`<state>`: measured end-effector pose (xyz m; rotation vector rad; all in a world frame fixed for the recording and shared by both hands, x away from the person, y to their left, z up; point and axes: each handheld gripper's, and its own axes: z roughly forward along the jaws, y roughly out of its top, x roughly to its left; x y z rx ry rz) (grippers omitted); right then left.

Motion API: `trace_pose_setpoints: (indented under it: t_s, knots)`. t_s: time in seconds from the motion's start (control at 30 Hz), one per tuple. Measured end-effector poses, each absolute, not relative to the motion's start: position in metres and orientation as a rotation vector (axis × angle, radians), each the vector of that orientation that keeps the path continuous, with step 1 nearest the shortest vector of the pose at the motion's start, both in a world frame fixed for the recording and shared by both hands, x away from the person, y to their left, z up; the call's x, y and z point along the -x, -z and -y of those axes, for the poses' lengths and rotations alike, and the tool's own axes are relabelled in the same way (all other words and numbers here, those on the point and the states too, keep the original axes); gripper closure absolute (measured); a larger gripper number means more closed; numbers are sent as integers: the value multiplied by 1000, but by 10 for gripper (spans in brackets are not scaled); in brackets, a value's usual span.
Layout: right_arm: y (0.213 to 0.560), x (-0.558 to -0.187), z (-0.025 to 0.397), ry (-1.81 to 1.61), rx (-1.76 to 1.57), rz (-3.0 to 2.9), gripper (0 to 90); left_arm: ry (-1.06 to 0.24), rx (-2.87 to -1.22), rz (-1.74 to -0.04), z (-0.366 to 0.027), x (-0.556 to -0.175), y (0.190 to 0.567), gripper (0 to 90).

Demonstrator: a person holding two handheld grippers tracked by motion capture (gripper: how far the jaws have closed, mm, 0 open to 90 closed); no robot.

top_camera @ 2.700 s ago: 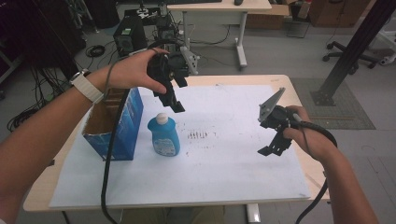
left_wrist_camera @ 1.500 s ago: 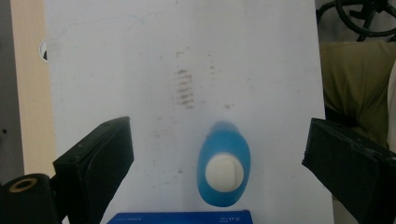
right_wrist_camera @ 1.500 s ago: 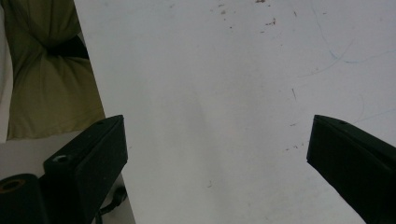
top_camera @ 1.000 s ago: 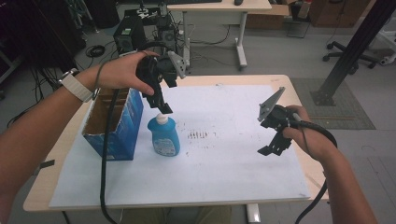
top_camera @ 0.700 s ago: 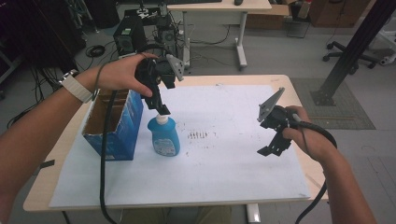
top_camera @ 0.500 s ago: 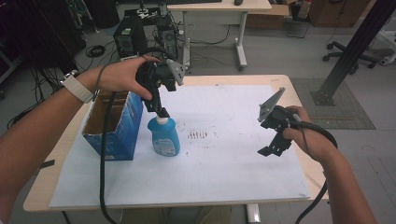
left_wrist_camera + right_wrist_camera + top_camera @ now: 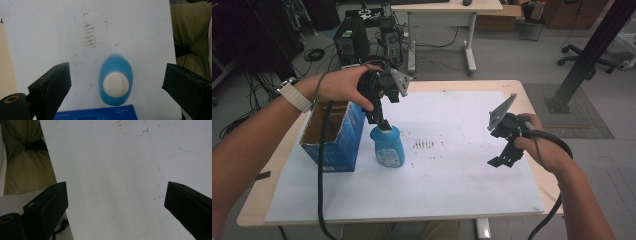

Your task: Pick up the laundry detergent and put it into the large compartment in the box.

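A blue bottle (image 7: 388,146) with a white cap (image 7: 116,84) stands upright on the white sheet (image 7: 452,165) that covers most of the worktop (image 7: 532,107), in the sheet's left half and closer to the far edge than the near one. Just to its left, an open blue cardboard box (image 7: 334,132) sits near the worktop's left edge, almost touching the bottle.

The left hand-held gripper (image 7: 382,120) hangs directly above the bottle, pointing down, its tips at the level of the cap. In the left gripper view the two black jaws stand wide apart, one on each side of the bottle, neither touching it; the cap sits midway between them, and the top edge of the box shows along the bottom of that view. A patch of dark smudges (image 7: 424,145) marks the sheet just to the right of the bottle, toward the worktop's middle.

The right hand-held gripper (image 7: 502,159) is held above the right part of the sheet, near the worktop's right edge and well apart from the bottle. Its jaws are also spread wide, with bare, lightly marked paper between them. A cable (image 7: 320,170) trails from the left hand-held gripper down over the near edge.
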<state>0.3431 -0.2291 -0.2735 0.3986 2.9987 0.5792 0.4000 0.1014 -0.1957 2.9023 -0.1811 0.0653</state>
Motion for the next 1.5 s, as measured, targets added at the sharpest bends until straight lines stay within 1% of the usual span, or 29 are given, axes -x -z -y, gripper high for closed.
trace_pose_setpoints:
  t_s: [0.37, 0.7, 0.93, 1.5]
  knots:
    - [275, -344, 228, -574, -401, -3006, 53, -72, -2916, 165, -109, -403, 205, 83]
    - [276, -344, 226, -573, -399, -3011, 53, -76, -2926, 173, -109, -404, 211, 81]
    - [276, -344, 227, -571, -400, -3011, 54, -49, -2937, 160, -110, -404, 223, 79]
    - [278, -345, 225, -566, -407, -3019, 53, -68, -2939, 150, -111, -410, 233, 79]
